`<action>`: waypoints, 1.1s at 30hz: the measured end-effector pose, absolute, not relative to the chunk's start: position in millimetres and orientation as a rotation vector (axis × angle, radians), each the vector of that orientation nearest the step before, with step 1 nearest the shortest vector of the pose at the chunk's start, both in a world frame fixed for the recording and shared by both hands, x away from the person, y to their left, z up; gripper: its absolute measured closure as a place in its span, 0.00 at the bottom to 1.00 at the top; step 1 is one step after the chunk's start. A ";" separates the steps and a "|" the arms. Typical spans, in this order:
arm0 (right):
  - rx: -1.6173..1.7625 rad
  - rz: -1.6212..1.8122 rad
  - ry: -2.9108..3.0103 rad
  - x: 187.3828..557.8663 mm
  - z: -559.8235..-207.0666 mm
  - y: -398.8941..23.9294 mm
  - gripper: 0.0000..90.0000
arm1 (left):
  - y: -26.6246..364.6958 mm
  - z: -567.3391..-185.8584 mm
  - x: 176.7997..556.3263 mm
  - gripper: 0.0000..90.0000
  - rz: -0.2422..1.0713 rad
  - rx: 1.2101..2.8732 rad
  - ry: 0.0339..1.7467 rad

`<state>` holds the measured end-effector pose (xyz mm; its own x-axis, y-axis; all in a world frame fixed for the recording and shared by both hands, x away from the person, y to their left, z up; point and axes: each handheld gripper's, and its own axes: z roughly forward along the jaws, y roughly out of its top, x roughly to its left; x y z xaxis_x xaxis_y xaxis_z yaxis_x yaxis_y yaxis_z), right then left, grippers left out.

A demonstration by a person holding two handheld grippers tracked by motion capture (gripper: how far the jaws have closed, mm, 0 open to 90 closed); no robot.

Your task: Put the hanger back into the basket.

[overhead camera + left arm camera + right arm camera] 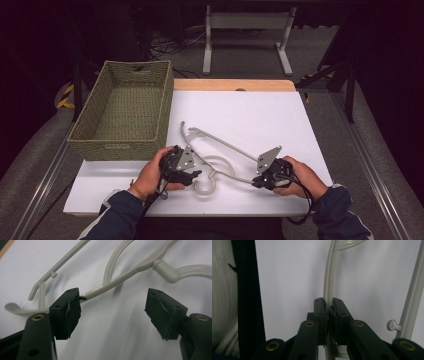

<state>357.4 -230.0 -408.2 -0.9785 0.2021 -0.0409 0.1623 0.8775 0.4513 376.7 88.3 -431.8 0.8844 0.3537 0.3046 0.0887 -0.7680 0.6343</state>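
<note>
Claw-held hanger (220, 150); green basket (125, 110) beyond

A white tabletop (260, 115) with a pale wooden far edge (235, 85) stands on grey carpeted floor (350, 130). Beyond it, a white metal frame (247, 30) rests on two feet, with dark cables (167, 47) lying beside it. The surrounding room is dark, lit mainly over the tabletop.
</note>
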 end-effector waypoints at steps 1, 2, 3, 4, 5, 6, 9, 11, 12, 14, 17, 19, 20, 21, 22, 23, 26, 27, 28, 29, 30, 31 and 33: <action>0.288 0.700 2.960 357.4 -408.2 -230.0 0.92 | 80.0 -434.5 380.4 0.32 0.569 2.442 0.302; 0.257 0.692 2.947 353.8 -409.3 -234.1 0.92 | 75.4 -436.3 383.3 0.33 0.573 2.455 0.295; 0.251 0.693 2.953 352.6 -409.9 -236.8 0.92 | 71.2 -438.1 386.7 0.33 0.571 2.467 0.287; 0.243 0.698 2.941 350.5 -410.4 -241.3 0.92 | 67.7 -440.1 389.9 0.36 0.574 2.478 0.277; 0.255 0.713 2.935 350.0 -410.2 -243.1 0.92 | 64.4 -441.9 393.5 0.37 0.580 2.492 0.270; 0.259 0.719 2.934 349.6 -409.8 -244.6 0.92 | 61.3 -444.1 396.7 0.38 0.572 2.495 0.270; 0.254 0.726 2.920 348.7 -409.3 -246.1 0.92 | 53.9 -446.0 406.0 0.44 0.535 2.512 0.227; 0.259 0.732 2.903 348.1 -409.2 -247.0 0.92 | 51.3 -444.3 410.1 0.51 0.518 2.536 0.184; 0.260 0.736 2.899 348.4 -409.2 -247.9 0.92 | 50.1 -443.6 411.2 0.52 0.513 2.547 0.166; 0.260 0.741 2.889 348.6 -409.0 -249.6 0.91 | 46.3 -440.0 415.5 0.56 0.490 2.594 0.112; 0.280 0.757 2.864 349.8 -407.7 -254.2 0.90 | 39.5 -436.3 418.9 0.61 0.477 2.647 0.050; 0.299 0.775 2.835 351.2 -405.4 -259.7 0.88 | 33.5 -435.0 418.6 0.65 0.495 2.669 0.011; 0.332 0.795 2.806 352.2 -404.0 -264.2 0.87 | 33.5 -435.0 418.6 0.67 0.495 2.669 0.011; 0.349 0.808 2.790 352.6 -403.0 -267.8 0.87 | 31.0 -435.0 416.8 0.69 0.516 2.668 -0.005; 0.349 0.808 2.790 352.6 -403.0 -267.8 0.87 | 28.8 -435.7 414.6 0.69 0.542 2.657 -0.023; 0.364 0.819 2.770 352.9 -401.8 -271.3 0.85 | 26.6 -435.8 412.1 0.70 0.570 2.642 -0.033; 0.470 0.867 2.643 355.7 -396.4 -283.8 0.87 | 25.6 -432.6 407.8 0.76 0.630 2.597 -0.055; 0.502 0.891 2.601 356.7 -394.1 -287.2 0.83 | 25.9 -431.2 406.3 0.77 0.641 2.580 -0.050; 0.531 0.911 2.555 357.6 -391.9 -289.8 0.72 | 26.4 -428.2 404.4 0.79 0.637 2.552 -0.050; 0.617 0.971 2.468 359.9 -387.2 -295.6 0.69 | 26.2 -426.4 403.3 0.82 0.655 2.545 -0.044; 0.652 1.016 2.421 360.3 -384.4 -299.5 0.63 | 26.5 -423.9 403.3 0.83 0.662 2.540 -0.030; 0.686 1.040 2.357 360.3 -381.7 -302.8 0.55 | 27.3 -421.2 403.5 0.84 0.674 2.518 -0.001; 0.763 1.053 2.262 360.0 -376.7 -309.0 0.49 | 27.9 -419.4 403.5 0.86 0.686 2.504 0.011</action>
<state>360.0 -309.0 -376.7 -0.7025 0.6769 -0.2199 0.2675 0.5374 0.7998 403.5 27.9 -419.4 0.8703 0.1443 0.4708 -0.1298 -0.8551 0.5020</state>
